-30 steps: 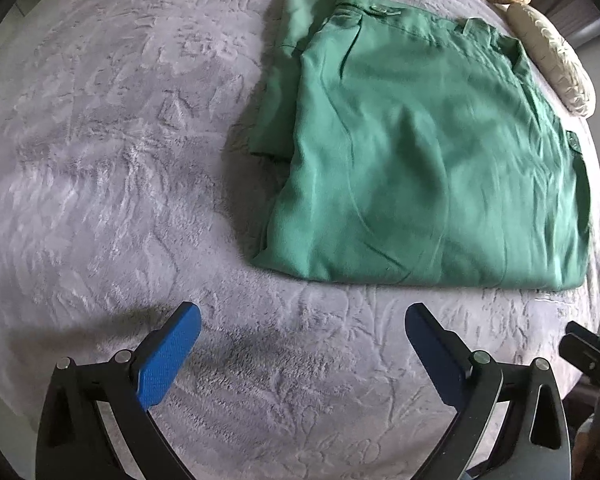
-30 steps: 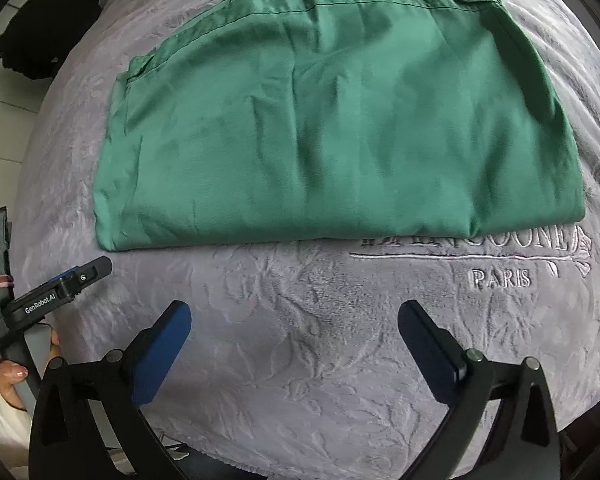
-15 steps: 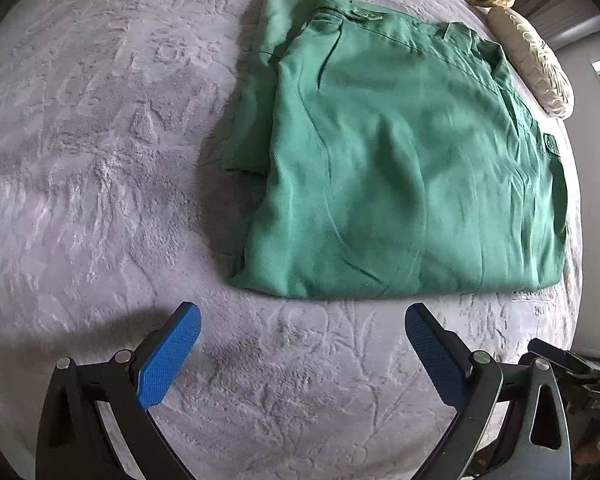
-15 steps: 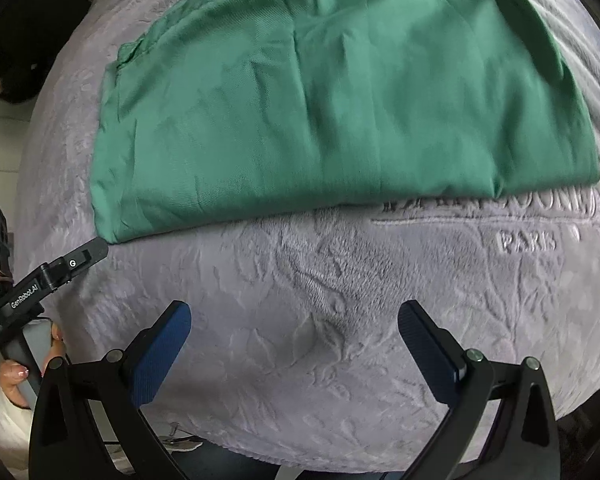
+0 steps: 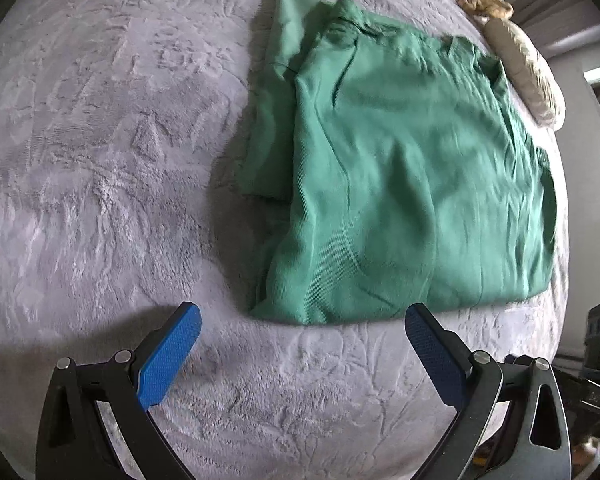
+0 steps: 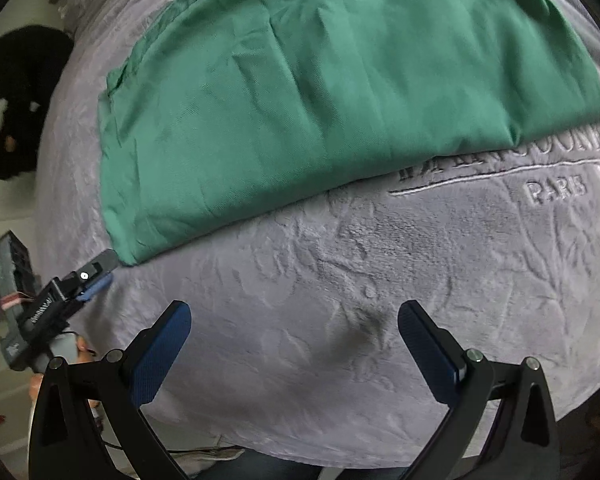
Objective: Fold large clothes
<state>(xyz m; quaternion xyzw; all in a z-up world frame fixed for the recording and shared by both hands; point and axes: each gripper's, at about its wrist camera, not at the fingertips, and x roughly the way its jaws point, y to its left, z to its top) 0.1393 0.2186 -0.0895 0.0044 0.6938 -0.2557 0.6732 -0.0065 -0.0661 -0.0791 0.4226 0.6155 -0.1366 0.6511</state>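
1. Covering the whole surface is a grey blanket (image 5: 100, 160) with raised "PARIS" lettering, on which everything rests.
2. Lying flat on it is the green garment (image 5: 400, 184), already folded into a rough rectangle with a narrower layer sticking out on one side; by my reading most of the folding is done, and perhaps one more fold or a tidy-up is left.
3. Left gripper (image 5: 302, 340): jaws wide apart and empty, its tips just short of the garment's near edge and straddling the near corner.
4. Right gripper (image 6: 294, 338): also wide open, holding nothing, over bare blanket, with the garment (image 6: 340, 80) lying a little beyond it.
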